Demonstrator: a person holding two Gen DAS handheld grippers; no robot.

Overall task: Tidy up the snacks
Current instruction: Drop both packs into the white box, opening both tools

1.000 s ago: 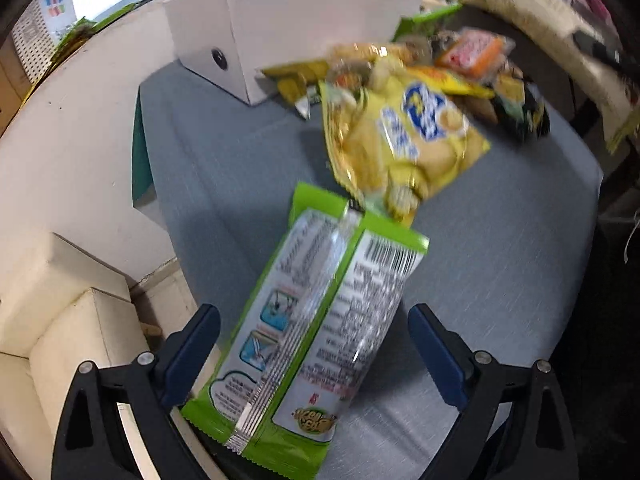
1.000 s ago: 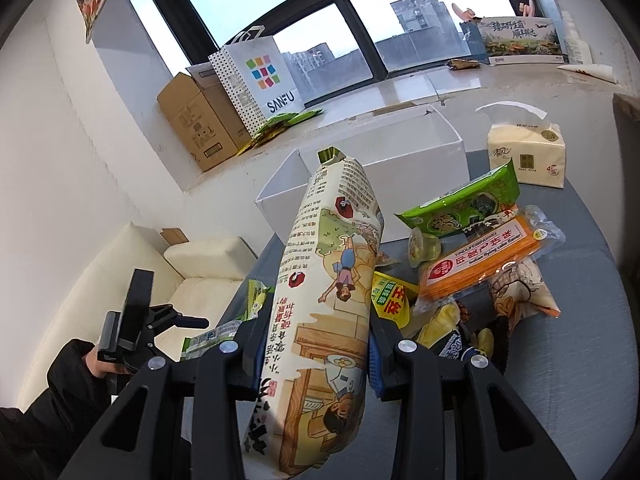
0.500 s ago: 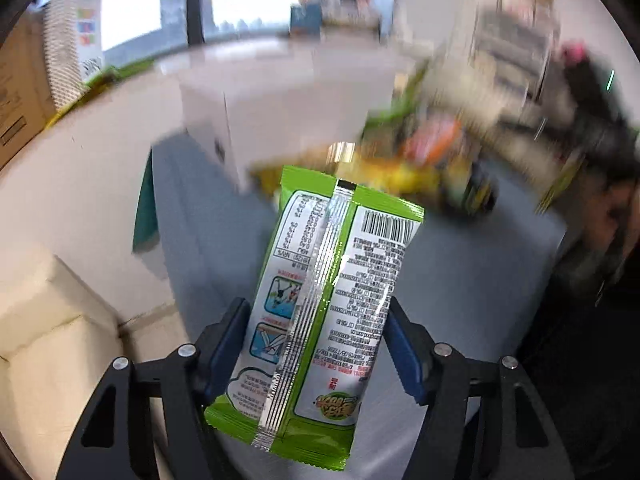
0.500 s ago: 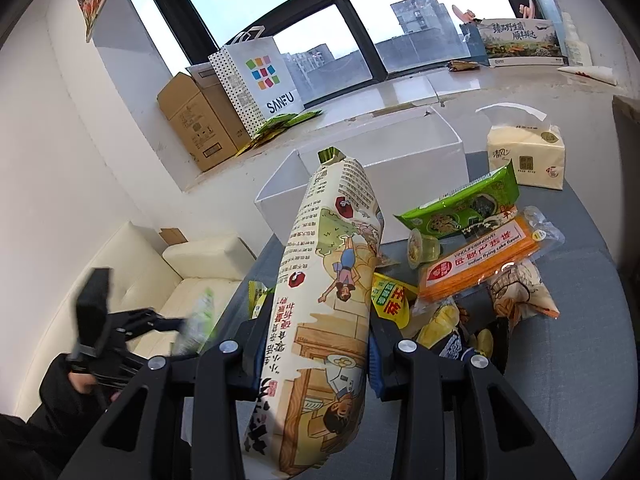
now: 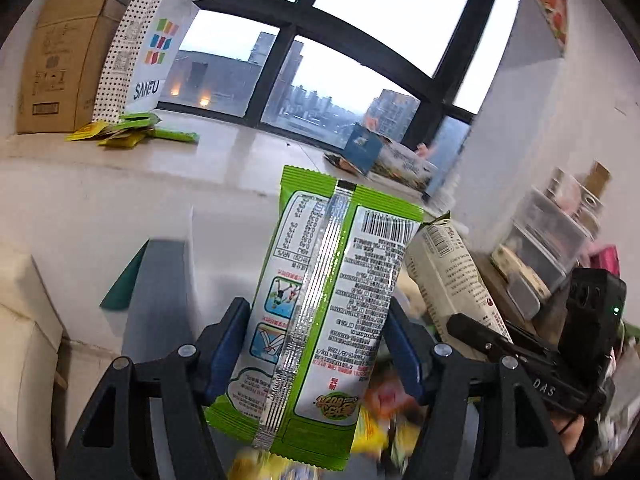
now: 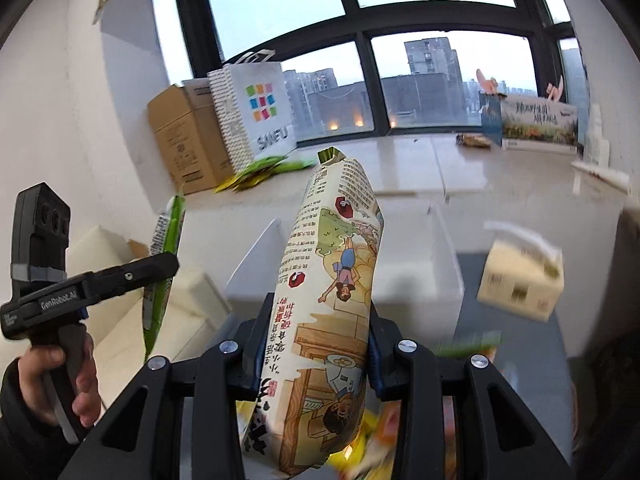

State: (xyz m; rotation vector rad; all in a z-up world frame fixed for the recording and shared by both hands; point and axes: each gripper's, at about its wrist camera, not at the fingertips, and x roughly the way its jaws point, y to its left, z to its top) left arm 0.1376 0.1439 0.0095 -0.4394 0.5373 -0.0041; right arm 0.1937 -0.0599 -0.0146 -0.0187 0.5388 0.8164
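Note:
My left gripper is shut on a green snack packet, whose back with the barcode faces the camera. It hangs in the air, well above the table. My right gripper is shut on a long cream bag with cartoon drawings, held upright in front of the open white box. In the left wrist view the cream bag stands just right of the green packet. In the right wrist view the green packet shows edge-on at the left. Loose snacks lie blurred below both grippers.
A tissue box stands on the grey table, right of the white box. A cardboard carton and a paper bag stand on the sill, with several flat packets beside them. A cream sofa is at the left. A person's hand holds the left gripper's handle.
My left gripper closed on the green packet and lifted it off the table, and its view swung up to the window. The right gripper rose with the cream bag, nearer the white box.

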